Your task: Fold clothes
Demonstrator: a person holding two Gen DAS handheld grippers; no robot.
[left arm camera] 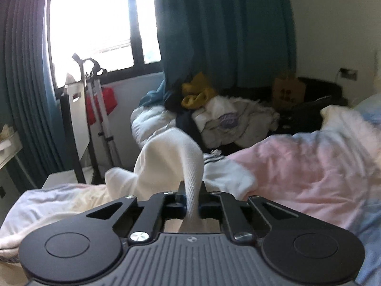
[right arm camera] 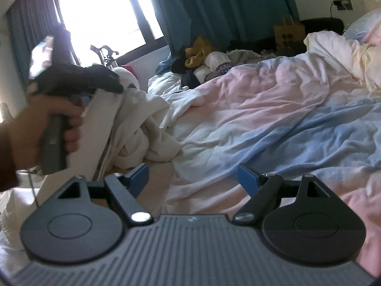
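1. Your left gripper [left arm camera: 192, 190] is clamped on a narrow twist of the white garment [left arm camera: 171, 164]. In the right wrist view that garment hangs from it at about 9 o'clock, its lower part bunched on the bed near the edge.
2. Your right gripper [right arm camera: 193, 176] is spread wide with nothing between the blue pads [right arm camera: 247, 177], hovering low over the duvet [right arm camera: 273, 109].
3. Slipping is the main risk: the pinch holds only a thin rope of fabric, so a quick lift or shake could pull it free and drop the garment back in a heap.
4. The garment is crumpled, with its black-striped part [left arm camera: 214, 158] tucked under. I judge that closing the right gripper on the nearest lump could catch two layers, or the duvet beneath, and drag the bedding along.
5. The duvet is soft and rumpled, so any fold laid on it may come out uneven.
6. Open room lies from 12 to 3 o'clock in the right wrist view, across the pink and blue duvet.
7. Keep clear of 11 o'clock, where the clothes pile [right arm camera: 204, 59] sits. In the left wrist view the bed edge falls away at 9 o'clock toward a folded stand [left arm camera: 95, 109].
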